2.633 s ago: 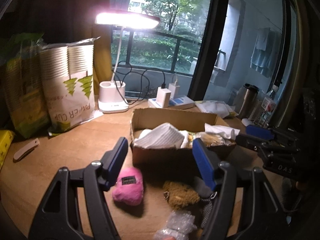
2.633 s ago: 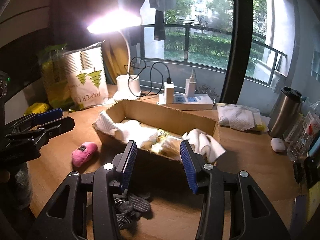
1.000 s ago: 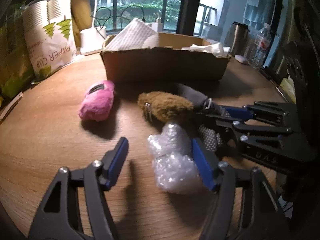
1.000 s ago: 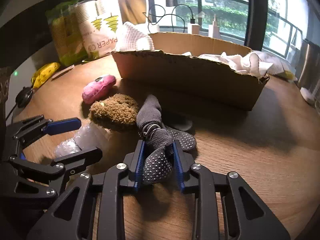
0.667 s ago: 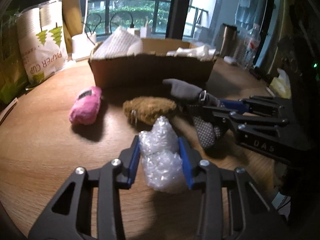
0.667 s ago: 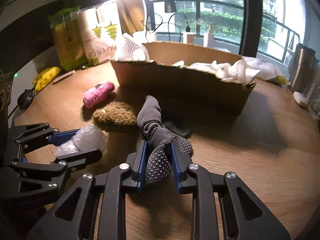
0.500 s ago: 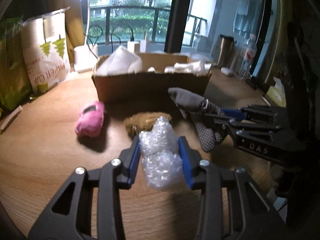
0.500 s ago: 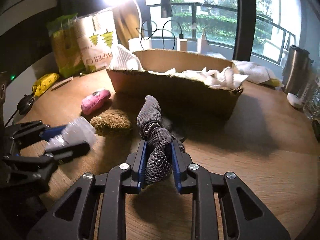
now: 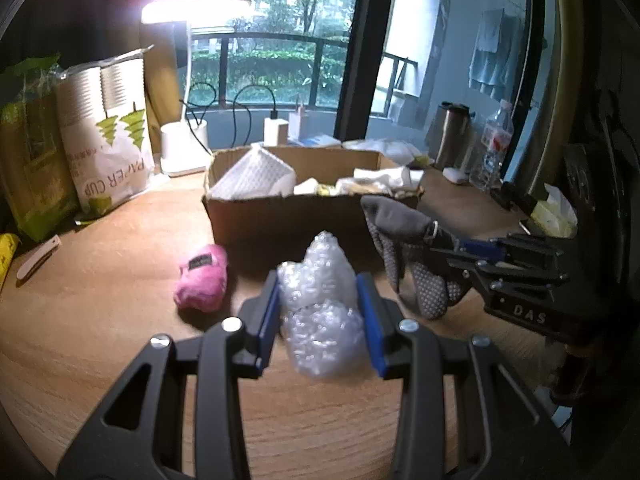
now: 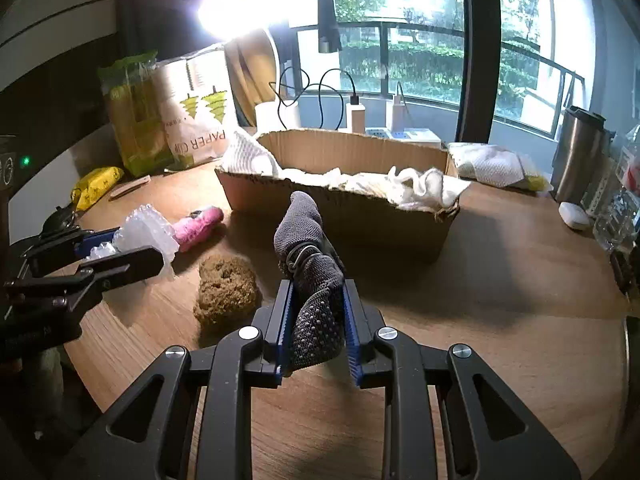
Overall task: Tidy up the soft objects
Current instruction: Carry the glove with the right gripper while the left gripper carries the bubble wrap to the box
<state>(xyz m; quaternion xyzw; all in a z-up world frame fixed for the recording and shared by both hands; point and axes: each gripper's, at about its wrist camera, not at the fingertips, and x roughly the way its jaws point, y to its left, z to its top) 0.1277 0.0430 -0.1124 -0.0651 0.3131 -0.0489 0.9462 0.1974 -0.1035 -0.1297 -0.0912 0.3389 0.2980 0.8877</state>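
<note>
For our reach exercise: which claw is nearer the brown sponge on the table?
Right. The right claw, shut on the grey gloves, is just beside the sponge. The left claw, shut on bubble wrap, is farther off.

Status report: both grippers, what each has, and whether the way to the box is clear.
Left gripper shut on bubble wrap. Right gripper shut on grey gloves. Cardboard box ahead, open-topped. Brown sponge and pink plush on table, beside the path.
</note>
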